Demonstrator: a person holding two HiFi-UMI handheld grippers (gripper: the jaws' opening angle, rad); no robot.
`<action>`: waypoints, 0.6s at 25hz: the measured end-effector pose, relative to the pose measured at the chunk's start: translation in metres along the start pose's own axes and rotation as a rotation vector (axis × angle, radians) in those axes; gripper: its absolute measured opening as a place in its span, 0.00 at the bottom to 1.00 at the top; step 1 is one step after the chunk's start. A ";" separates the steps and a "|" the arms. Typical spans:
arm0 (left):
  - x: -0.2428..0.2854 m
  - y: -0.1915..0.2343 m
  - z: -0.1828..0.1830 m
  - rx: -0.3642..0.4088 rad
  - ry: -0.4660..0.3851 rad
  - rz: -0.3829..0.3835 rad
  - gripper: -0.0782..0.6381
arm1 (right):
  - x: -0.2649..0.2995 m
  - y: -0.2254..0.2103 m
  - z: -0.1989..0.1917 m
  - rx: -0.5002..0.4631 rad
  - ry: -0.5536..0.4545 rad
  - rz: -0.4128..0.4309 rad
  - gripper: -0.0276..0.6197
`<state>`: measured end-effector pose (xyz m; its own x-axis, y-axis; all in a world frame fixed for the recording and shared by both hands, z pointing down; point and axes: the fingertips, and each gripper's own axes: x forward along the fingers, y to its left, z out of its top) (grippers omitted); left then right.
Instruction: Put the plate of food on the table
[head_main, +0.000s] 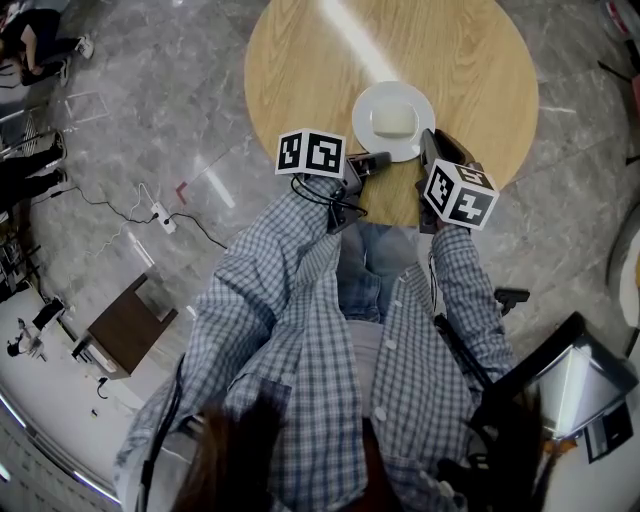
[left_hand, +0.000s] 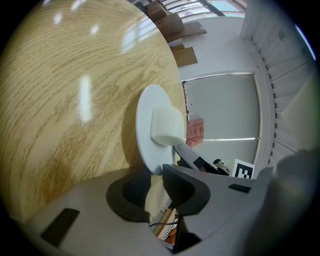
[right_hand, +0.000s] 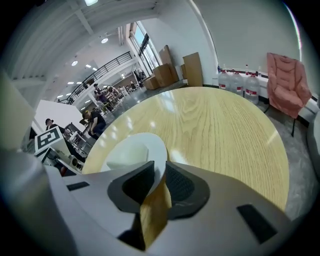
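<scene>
A white plate (head_main: 415, 101) carrying a pale block of food (head_main: 394, 120) sits low over the near part of a round wooden table (head_main: 400, 40). My left gripper (head_main: 375, 160) holds the plate's near-left rim and my right gripper (head_main: 428, 141) holds its near-right rim. In the left gripper view the plate (left_hand: 145, 125) and food (left_hand: 166, 125) stand just beyond the left gripper (left_hand: 156, 175), and the rim reaches into its narrow jaw gap. The right gripper view shows the plate (right_hand: 150, 142) with its rim pinched in the right gripper (right_hand: 160, 172).
The wooden top (right_hand: 225, 130) stretches wide beyond the plate. A power strip with cables (head_main: 160, 215) and a brown box (head_main: 125, 325) lie on the marble floor at left. Black equipment (head_main: 560, 380) stands at lower right. A pink chair (right_hand: 287, 80) and water bottles (right_hand: 240, 80) are behind the table.
</scene>
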<state>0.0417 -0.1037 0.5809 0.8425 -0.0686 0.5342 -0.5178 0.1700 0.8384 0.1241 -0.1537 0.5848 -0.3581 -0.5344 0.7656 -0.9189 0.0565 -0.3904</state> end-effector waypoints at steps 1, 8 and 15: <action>0.000 -0.001 -0.001 0.002 0.013 0.001 0.19 | 0.001 0.001 0.002 -0.028 -0.001 -0.007 0.16; 0.002 0.000 -0.009 0.010 0.060 -0.001 0.19 | 0.003 0.008 0.008 -0.233 -0.011 -0.049 0.16; -0.001 0.006 -0.010 -0.017 0.041 -0.015 0.19 | -0.021 0.042 0.010 -0.627 -0.049 0.026 0.16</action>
<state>0.0389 -0.0931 0.5842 0.8560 -0.0312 0.5161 -0.5024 0.1859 0.8444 0.0949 -0.1486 0.5468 -0.3869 -0.5633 0.7301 -0.8377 0.5457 -0.0229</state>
